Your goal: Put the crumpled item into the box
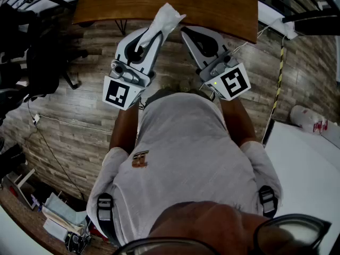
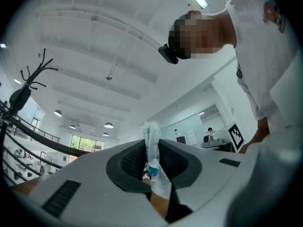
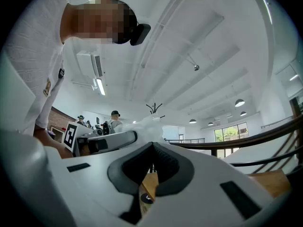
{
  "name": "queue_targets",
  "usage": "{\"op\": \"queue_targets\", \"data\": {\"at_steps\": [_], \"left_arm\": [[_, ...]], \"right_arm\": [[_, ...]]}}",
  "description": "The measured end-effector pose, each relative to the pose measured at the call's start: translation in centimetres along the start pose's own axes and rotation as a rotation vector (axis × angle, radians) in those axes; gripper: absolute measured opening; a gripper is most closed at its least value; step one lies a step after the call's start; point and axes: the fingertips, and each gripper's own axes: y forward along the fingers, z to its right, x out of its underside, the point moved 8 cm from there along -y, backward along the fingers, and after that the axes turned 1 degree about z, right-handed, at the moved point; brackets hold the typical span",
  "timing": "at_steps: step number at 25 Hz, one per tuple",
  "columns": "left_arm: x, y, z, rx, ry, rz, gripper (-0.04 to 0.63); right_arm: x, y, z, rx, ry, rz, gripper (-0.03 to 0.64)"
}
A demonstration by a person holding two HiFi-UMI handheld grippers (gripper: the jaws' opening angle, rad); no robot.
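- Item: crumpled white wrapper (image 1: 166, 16). Pinched in my left gripper (image 1: 154, 33), jaws nearly together on it, held up at the near edge of the desk (image 1: 212, 4).
- Right gripper (image 1: 187, 34): jaws together, nothing in them.
- Box: not in view.
- Status: pickup done; carrying to the box and dropping in not yet done.

L: my white left gripper (image 1: 150, 36) tilted up, clamped on crumpled white wrapper (image 1: 166, 16) | R: my white right gripper (image 1: 187, 33) just beside the wrapper, jaws together, empty
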Motion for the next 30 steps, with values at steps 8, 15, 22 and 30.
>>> {"op": "queue_targets", "data": {"at_steps": [8,15,22,30], "left_arm": [[0.2,-0.2,-1.9,0.003,0.000,0.004,0.078],[0.4,-0.4,-3.9,0.002,-0.014,0.020,0.078],[0.5,-0.8,-6.7,0.012,-0.016,0.028,0.078],[0.9,-2.1,-10.7,0.032,-0.017,0.016,0.078]], "right_arm": [[0.5,1.9,0.1,-0.006,-0.009,-0.006,0.031],[0.8,3.3,0.6,0.008,0.016,0.003,0.031],[1.0,5.9,0.9,0.019,0.005,0.005,0.031],[2.2,9.5,0.2,0.040,-0.022,0.003,0.031]]}}
